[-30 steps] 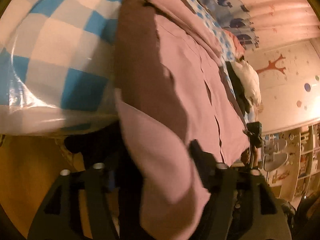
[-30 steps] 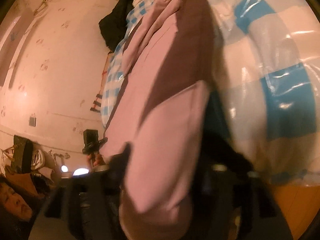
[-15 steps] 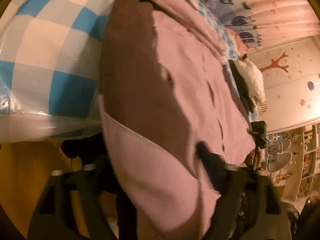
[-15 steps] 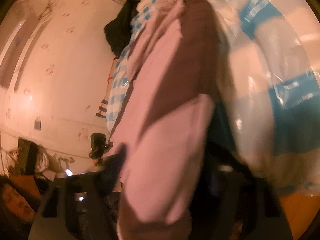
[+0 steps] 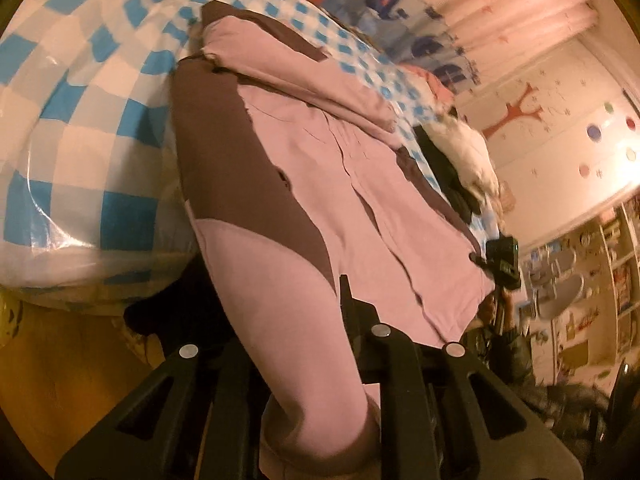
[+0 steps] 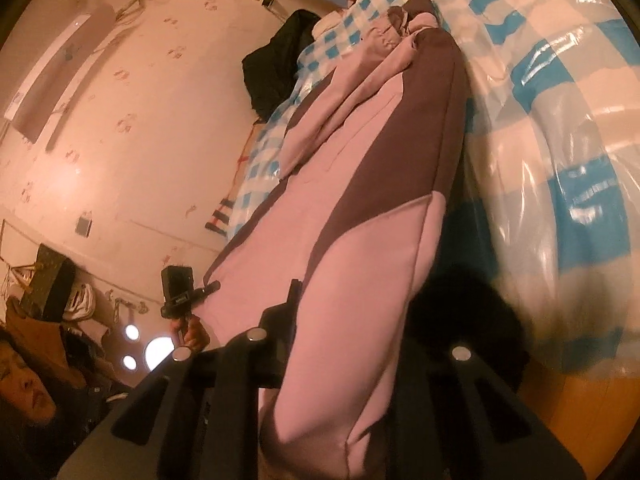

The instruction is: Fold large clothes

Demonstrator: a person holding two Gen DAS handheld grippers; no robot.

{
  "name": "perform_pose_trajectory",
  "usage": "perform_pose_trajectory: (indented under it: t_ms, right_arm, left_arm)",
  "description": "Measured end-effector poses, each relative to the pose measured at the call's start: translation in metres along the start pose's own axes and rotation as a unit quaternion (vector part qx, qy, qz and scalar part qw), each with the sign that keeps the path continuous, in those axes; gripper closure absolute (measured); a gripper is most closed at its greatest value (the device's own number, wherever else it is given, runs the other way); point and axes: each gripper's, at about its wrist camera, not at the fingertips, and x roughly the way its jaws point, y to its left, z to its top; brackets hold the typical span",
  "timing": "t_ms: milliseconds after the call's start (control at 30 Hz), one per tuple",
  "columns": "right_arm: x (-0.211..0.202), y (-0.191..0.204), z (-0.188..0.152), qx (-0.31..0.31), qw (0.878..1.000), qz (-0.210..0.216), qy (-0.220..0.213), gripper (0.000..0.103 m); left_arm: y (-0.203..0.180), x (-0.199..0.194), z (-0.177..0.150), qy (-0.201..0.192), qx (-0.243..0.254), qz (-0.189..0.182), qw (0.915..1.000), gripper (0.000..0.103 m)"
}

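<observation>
Lying stretched along a bed [image 5: 84, 128] covered in blue-and-white checks under shiny clear plastic: a large pink garment [image 5: 320, 184] with dark brown panels, its near end reaching past the bed's edge. Pinching one lower corner of that garment, the left gripper [image 5: 280, 320], jaws pressed onto pink cloth that is bunching between the black fingers [image 5: 360, 312]. Pinching the other lower corner, the right gripper [image 6: 360, 320], likewise closed on a thick fold of pink fabric. Running away from both grippers toward the far end of the bed, the garment's body, with a folded sleeve lying across its upper part. Resting beyond the garment on the bed, a black item [image 5: 452, 176] and a white item [image 5: 468, 152], kind unclear. Showing beside the bed, a pale wall [image 6: 120, 140] with small printed marks, and beneath the bed's near edge, a yellow-orange floor [image 5: 60, 380]. Appearing in each view near the garment's hem, the opposite gripper's small camera [image 6: 178, 290].
</observation>
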Motion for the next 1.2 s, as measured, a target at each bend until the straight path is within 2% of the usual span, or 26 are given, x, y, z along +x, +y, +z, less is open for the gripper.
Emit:
perform_pose_trajectory:
  t_ms: [33, 100, 133, 167, 200, 267, 333, 367, 400, 433, 467, 500, 567, 733, 900, 967, 1067, 1133, 1200]
  right_arm:
    - [0.001, -0.002, -0.003, 0.004, 1.000, -0.006, 0.008, 0.075]
    - [0.005, -0.013, -0.009, 0.024, 0.999, 0.006, 0.023, 0.050]
    - [0.003, -0.015, -0.010, 0.027, 0.999, 0.020, 0.019, 0.048]
    - [0.002, -0.015, -0.012, 0.027, 0.999, 0.031, 0.018, 0.042]
    - [0.001, -0.014, -0.014, 0.025, 0.999, 0.033, 0.017, 0.038]
    - [0.002, -0.011, -0.015, 0.020, 0.999, 0.029, 0.017, 0.037]
    - [0.002, -0.009, -0.015, 0.015, 0.999, 0.027, 0.017, 0.037]
    - [0.004, -0.006, -0.016, 0.013, 1.000, 0.023, 0.014, 0.042]
    - [0.004, -0.006, -0.017, 0.008, 1.000, 0.012, 0.012, 0.062]
    - [0.005, -0.005, -0.018, 0.006, 1.000, 0.005, 0.010, 0.073]
    - [0.005, -0.006, -0.020, 0.008, 1.000, 0.010, 0.002, 0.076]
    - [0.004, -0.006, -0.022, 0.006, 1.000, 0.010, -0.003, 0.078]
    - [0.000, -0.004, -0.027, 0.004, 1.000, 0.020, -0.016, 0.079]
    - [-0.017, 0.008, -0.041, -0.022, 0.996, 0.072, -0.043, 0.079]
    - [-0.051, 0.022, -0.060, -0.052, 0.982, 0.158, -0.093, 0.079]
    - [-0.057, 0.023, -0.067, -0.058, 0.980, 0.165, -0.098, 0.079]
    - [-0.053, 0.011, -0.072, -0.041, 0.985, 0.146, -0.083, 0.079]
    - [-0.049, 0.005, -0.072, -0.039, 0.983, 0.162, -0.082, 0.079]
    - [-0.048, 0.009, -0.064, -0.046, 0.979, 0.176, -0.092, 0.079]
  left_arm:
    - [0.004, 0.000, -0.002, 0.011, 0.002, 0.002, 0.9999, 0.087]
    - [0.021, 0.011, -0.010, 0.038, -0.012, 0.006, 0.9992, 0.079]
    - [0.029, 0.017, -0.013, 0.048, -0.020, 0.006, 0.9986, 0.074]
    - [0.040, 0.020, -0.015, 0.046, -0.037, 0.006, 0.9983, 0.061]
    - [0.051, 0.021, -0.016, 0.040, -0.055, 0.004, 0.9977, 0.046]
    - [0.061, 0.029, -0.015, 0.036, -0.086, 0.005, 0.9956, 0.031]
    - [0.063, 0.035, -0.015, 0.033, -0.095, 0.005, 0.9949, 0.029]
    - [0.062, 0.036, -0.017, 0.031, -0.093, 0.004, 0.9952, 0.029]
    - [0.059, 0.037, -0.017, 0.027, -0.088, 0.003, 0.9958, 0.035]
    - [0.055, 0.036, -0.016, 0.021, -0.079, -0.004, 0.9967, 0.046]
    - [0.053, 0.035, -0.016, 0.023, -0.077, -0.019, 0.9966, 0.077]
    - [0.047, 0.033, -0.017, 0.021, -0.072, -0.025, 0.9969, 0.082]
    - [0.035, 0.024, -0.020, 0.008, -0.046, -0.010, 0.9989, 0.088]
    - [0.013, -0.006, -0.024, -0.021, -0.020, -0.037, 0.9989, 0.090]
    - [-0.024, -0.054, -0.037, -0.070, 0.033, -0.072, 0.9944, 0.090]
    - [-0.030, -0.064, -0.043, -0.073, 0.048, -0.074, 0.9934, 0.090]
    - [-0.010, -0.056, -0.050, -0.058, 0.022, -0.079, 0.9949, 0.090]
    - [0.004, -0.049, -0.048, -0.057, 0.003, -0.089, 0.9944, 0.090]
    - [0.006, -0.049, -0.043, -0.073, -0.006, -0.100, 0.9923, 0.090]
